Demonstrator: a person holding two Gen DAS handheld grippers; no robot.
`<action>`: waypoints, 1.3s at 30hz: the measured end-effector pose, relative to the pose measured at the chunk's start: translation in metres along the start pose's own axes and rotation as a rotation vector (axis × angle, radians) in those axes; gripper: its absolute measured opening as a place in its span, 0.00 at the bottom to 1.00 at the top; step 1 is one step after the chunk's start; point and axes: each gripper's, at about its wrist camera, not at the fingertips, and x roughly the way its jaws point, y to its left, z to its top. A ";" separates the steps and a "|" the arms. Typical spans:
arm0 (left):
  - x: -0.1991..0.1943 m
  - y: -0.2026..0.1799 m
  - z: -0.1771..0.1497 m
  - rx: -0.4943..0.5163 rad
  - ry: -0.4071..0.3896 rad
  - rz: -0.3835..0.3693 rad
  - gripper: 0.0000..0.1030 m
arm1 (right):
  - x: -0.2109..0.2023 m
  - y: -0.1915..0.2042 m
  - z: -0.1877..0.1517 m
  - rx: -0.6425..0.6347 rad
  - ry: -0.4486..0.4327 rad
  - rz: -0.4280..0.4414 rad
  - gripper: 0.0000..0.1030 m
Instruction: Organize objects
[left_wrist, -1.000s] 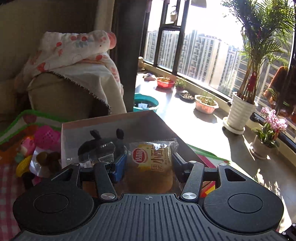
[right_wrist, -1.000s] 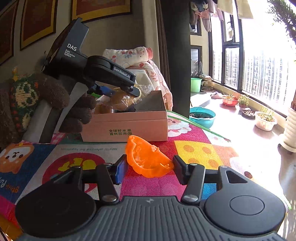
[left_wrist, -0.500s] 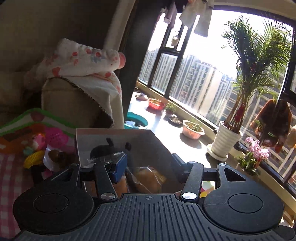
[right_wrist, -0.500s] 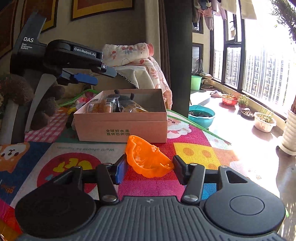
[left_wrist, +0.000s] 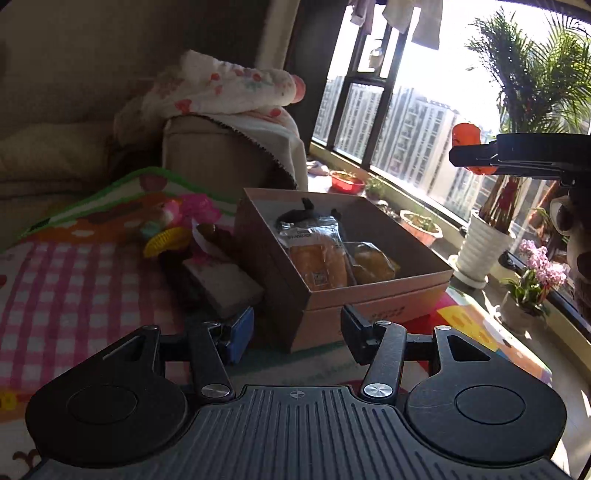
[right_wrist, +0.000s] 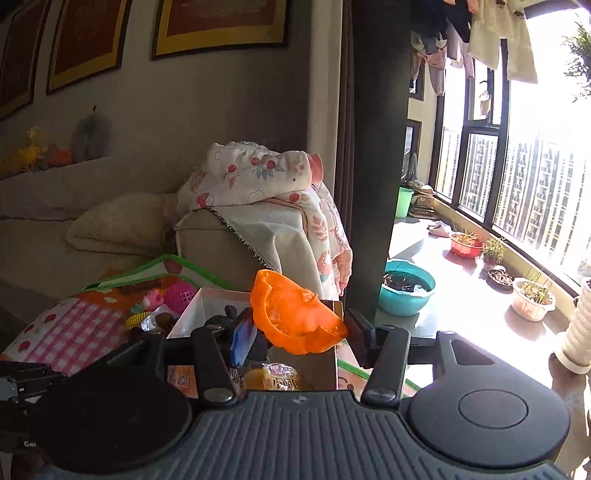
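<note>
Readable text is thin: the yellow bread pack (right_wrist: 274, 380) in the cardboard box (left_wrist: 384, 291) shows Chinese print, not legible at this angle; the box's front wall has print too, too small to read.

Box contents — two clear-wrapped bread packs (left_wrist: 321, 258) side by side, plus a dark toy (left_wrist: 301, 214) at the far end. Box sits on the colourful play mat (left_wrist: 74, 280); pink and yellow toys (left_wrist: 173, 229) lie on the mat just beside its left wall.

Right gripper (right_wrist: 299, 332) — jaws closed on the orange plastic mold (right_wrist: 291, 317), held in the air above the box's near end. In the left wrist view the mold (left_wrist: 466, 136) shows up high against the window.

Left gripper (left_wrist: 297, 334) — jaws wide apart, nothing between them, low over the mat, near the box's front corner, not touching it.
</note>
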 end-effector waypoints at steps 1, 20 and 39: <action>-0.003 0.009 -0.001 -0.021 0.002 0.015 0.55 | 0.013 -0.001 0.009 0.014 0.013 0.002 0.56; 0.025 0.065 0.008 -0.191 -0.015 0.072 0.55 | 0.015 0.046 -0.120 -0.010 0.095 -0.064 0.90; 0.214 0.113 0.139 -0.097 0.187 0.227 0.58 | 0.011 0.040 -0.148 0.075 0.017 -0.047 1.00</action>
